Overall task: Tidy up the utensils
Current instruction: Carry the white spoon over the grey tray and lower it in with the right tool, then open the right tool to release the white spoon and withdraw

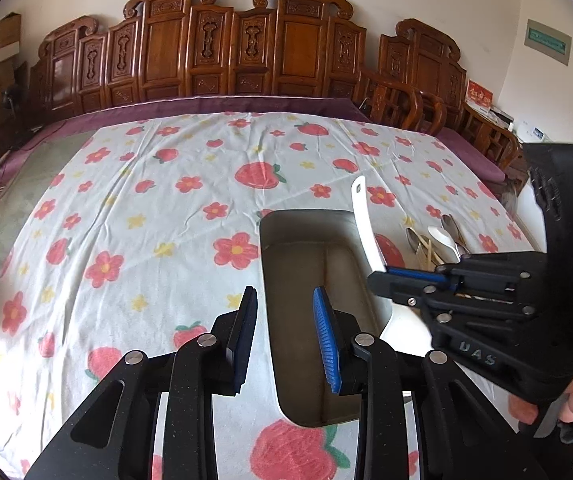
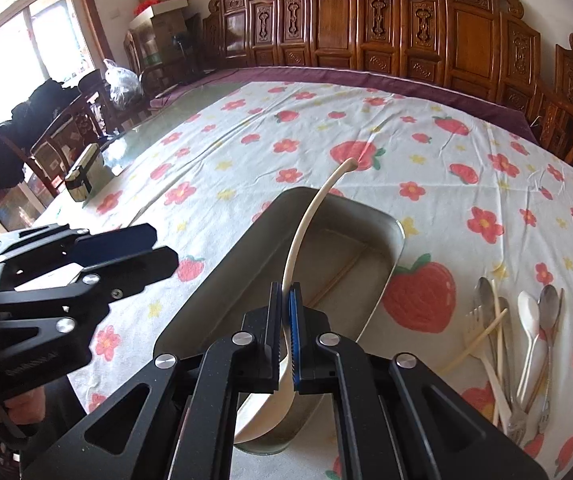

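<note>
**White ladle carried over the metal tray**

The right tool point(image 2: 285, 332) is clamped tight on the curved handle of a white ladle point(image 2: 306, 224), holding it above the rectangular metal tray point(image 2: 382, 216) on the strawberry-print tabletop point(image 2: 246, 152). The left tool point(image 1: 286, 340) hovers part-open and empty at the tray's near rim. Remaining spoons and forks point(image 2: 514, 344) lie just right of the tray. Judged step: depositing the ladle; next, lower it inside and release.

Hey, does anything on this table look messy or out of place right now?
The loose utensils lie crossed in a jumble on the tablecloth beside the metal tray, not in it. Nothing looks spilled or broken.
</note>
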`<state>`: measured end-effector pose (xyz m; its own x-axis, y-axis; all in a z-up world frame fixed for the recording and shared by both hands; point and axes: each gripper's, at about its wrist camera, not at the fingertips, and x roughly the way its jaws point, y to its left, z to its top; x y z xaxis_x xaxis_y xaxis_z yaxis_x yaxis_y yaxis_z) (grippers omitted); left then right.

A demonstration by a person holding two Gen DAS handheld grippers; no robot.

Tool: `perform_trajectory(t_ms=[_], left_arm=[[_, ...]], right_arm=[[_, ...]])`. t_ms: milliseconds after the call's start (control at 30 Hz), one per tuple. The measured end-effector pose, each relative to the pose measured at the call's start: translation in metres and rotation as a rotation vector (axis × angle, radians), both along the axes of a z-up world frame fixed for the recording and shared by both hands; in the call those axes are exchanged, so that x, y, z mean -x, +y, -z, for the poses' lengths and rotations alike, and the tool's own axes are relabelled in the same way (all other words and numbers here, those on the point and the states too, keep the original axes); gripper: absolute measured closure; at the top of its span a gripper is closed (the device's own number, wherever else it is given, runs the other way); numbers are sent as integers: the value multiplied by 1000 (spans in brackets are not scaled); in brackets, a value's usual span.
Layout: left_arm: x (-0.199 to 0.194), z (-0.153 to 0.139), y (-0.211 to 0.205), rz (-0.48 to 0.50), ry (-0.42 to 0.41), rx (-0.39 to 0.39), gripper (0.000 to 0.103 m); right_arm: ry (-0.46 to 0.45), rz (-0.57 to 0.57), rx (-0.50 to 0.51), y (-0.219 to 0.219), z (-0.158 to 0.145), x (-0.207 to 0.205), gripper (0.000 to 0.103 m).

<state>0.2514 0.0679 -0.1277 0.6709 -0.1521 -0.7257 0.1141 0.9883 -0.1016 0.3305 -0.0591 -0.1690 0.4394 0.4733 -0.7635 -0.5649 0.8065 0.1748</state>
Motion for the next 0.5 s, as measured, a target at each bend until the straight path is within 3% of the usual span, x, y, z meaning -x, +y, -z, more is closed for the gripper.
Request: perform_trajectory(t_ms=[233, 500], left_arm=[[3, -3, 1, -1, -5, -12, 76], [6, -5, -8, 10, -2, -11, 76]], right_arm=[[23, -3, -10, 0, 10, 0, 93], [8, -15, -57, -18, -2, 7, 92]])
